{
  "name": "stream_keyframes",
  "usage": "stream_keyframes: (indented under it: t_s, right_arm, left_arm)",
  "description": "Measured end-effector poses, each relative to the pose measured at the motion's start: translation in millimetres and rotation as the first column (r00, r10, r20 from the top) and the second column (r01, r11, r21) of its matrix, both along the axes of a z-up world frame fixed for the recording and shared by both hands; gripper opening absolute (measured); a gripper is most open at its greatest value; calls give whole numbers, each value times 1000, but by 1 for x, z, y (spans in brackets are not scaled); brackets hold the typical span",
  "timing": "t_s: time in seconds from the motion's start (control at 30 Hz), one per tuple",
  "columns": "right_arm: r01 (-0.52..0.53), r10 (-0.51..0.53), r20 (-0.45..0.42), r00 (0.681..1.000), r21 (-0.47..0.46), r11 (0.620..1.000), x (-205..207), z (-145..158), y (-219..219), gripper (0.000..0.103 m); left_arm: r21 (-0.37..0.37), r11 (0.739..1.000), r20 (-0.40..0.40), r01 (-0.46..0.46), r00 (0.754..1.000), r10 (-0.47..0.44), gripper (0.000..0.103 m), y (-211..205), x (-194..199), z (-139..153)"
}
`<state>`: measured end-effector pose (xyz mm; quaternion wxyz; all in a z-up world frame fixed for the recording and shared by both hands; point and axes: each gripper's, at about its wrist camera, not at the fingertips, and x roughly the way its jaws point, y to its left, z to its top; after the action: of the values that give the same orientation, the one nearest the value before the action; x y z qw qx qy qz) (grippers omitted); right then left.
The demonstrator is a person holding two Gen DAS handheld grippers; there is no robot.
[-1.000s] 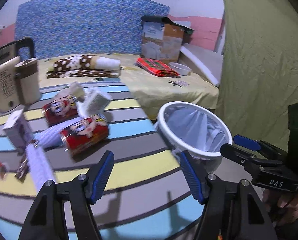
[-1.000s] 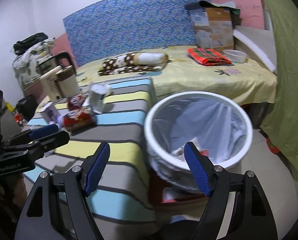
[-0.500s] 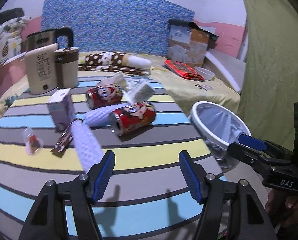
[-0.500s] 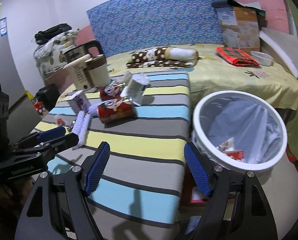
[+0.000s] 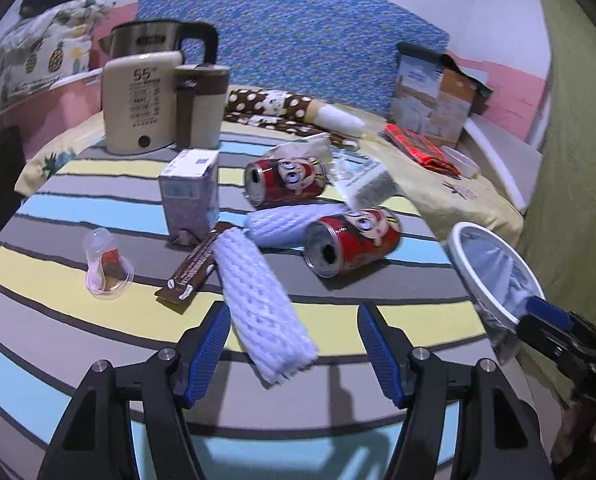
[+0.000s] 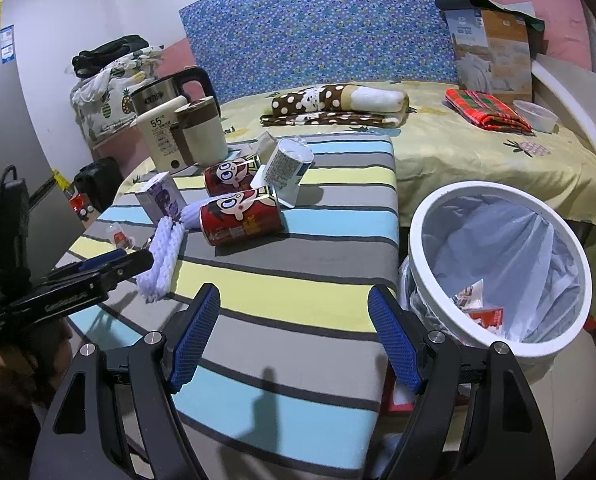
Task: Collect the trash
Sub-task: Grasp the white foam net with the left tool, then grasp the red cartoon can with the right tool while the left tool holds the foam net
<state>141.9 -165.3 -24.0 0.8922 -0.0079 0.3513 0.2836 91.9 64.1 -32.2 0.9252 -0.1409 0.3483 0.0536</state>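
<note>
Trash litters my striped desk (image 5: 97, 344): a white foam sleeve (image 5: 261, 316) lies just ahead of my left tongs (image 5: 293, 352), spread apart, empty. From the right, tongs (image 6: 293, 336) gape beside the bin (image 6: 494, 344).

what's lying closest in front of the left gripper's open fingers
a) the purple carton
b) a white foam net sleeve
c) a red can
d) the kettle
b: in the left wrist view the white foam net sleeve lies on the striped table, its near end reaching between the open fingers of the left gripper; the nearer red can and the purple carton sit farther back.
</note>
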Motion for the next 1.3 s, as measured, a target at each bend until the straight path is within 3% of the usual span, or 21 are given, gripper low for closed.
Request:
stream_keyframes:
  t_s: [0.13, 0.2, 0.33, 0.57, 1.03, 1.3]
  right_arm:
    - [-10, 10, -4, 1000, -3, 1000, 3, -1, 6, 77]
    - [-17, 17, -6, 1000, -6, 1000, 4, -1, 10, 77]
    - [-30, 29, -6, 1000, -13, 999, 7, -1, 18, 77]
    - [-46, 46, 1, 999, -31, 998, 12, -1, 39, 77]
    - [-37, 44, 39, 998, -170, 985, 36, -19, 120, 77]
    - [35, -26, 45, 999, -215, 976, 43, -23, 114, 77]
  left_arm:
    - [-1, 1000, -41, -25, 999, 25, 55, 6, 17, -12]
    - [8, 1000, -74, -27, 997, 28, 43, 6, 25, -20]
    - [24, 999, -104, -22, 994, 25, 39, 7, 29, -28]
    - [24, 1000, -88, 5, 996, -2, 24, 9, 21, -27]
    - [-20, 1000, -37, 13, 999, -14, 23, 30, -2, -19]
    - [-36, 999, -30, 31, 999, -32, 23, 33, 1, -21]
